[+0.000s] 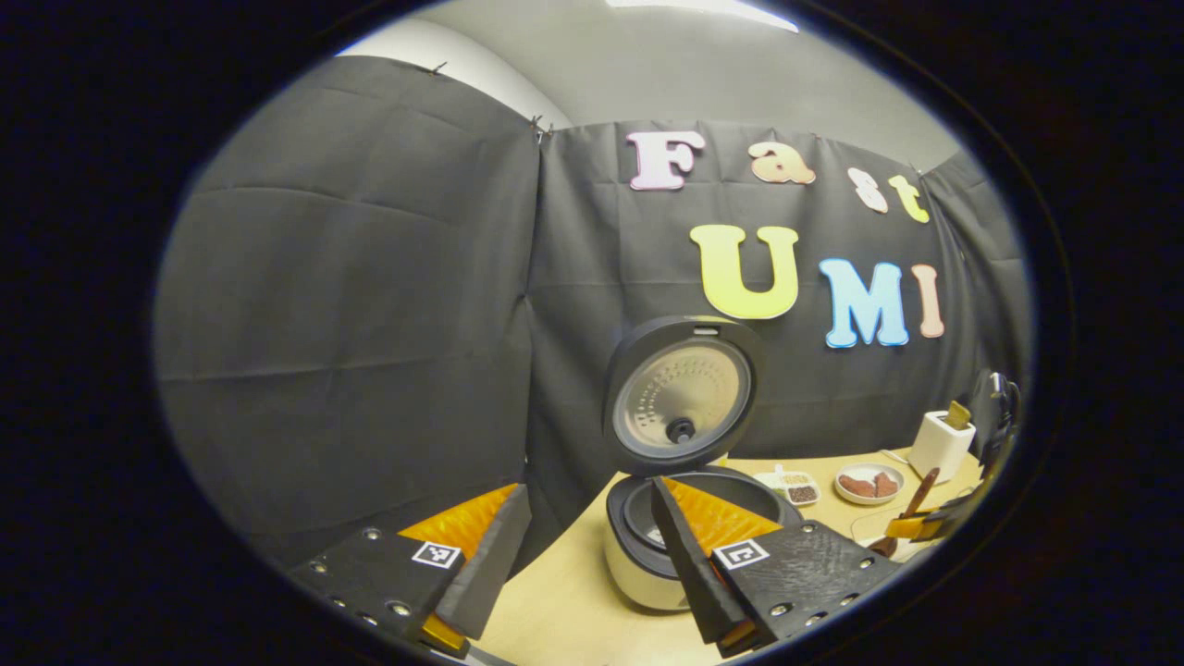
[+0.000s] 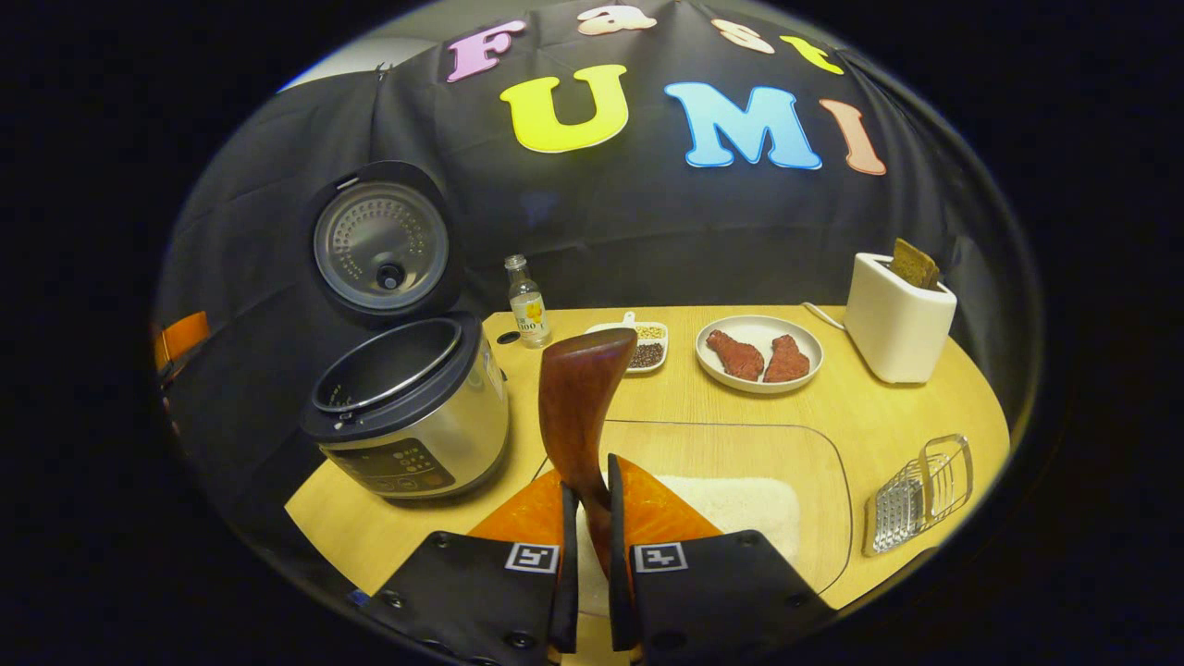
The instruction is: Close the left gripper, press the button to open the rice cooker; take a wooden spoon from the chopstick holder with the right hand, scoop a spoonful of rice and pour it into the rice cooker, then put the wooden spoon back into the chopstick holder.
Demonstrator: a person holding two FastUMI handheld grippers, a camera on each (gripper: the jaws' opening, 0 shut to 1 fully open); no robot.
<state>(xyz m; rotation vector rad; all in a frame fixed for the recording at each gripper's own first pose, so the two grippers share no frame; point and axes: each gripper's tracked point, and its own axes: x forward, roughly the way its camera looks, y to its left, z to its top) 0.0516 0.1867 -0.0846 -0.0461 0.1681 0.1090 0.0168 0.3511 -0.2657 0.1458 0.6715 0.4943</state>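
right gripper point(image 2: 587, 536) jaws clamp the wooden spoon point(image 2: 578, 407) above the rice point(image 2: 731, 504) in its clear tray; left gripper point(image 1: 592, 555) jaws gape wide. rice cooker point(image 2: 407, 407) sits open, left on the counter point(image 2: 832, 407). grains could spill if the spoon tips in transit.

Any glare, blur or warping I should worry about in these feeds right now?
Left gripper view: sharp, rice cooker lid catches mild shine, the wall's seams bow with fisheye. Right gripper view: wooden spoon crisp, clear container faintly reflective, table edge curves.

small bottle point(image 2: 527, 313) | label digits, possibly "100", too blurred | no other readable text
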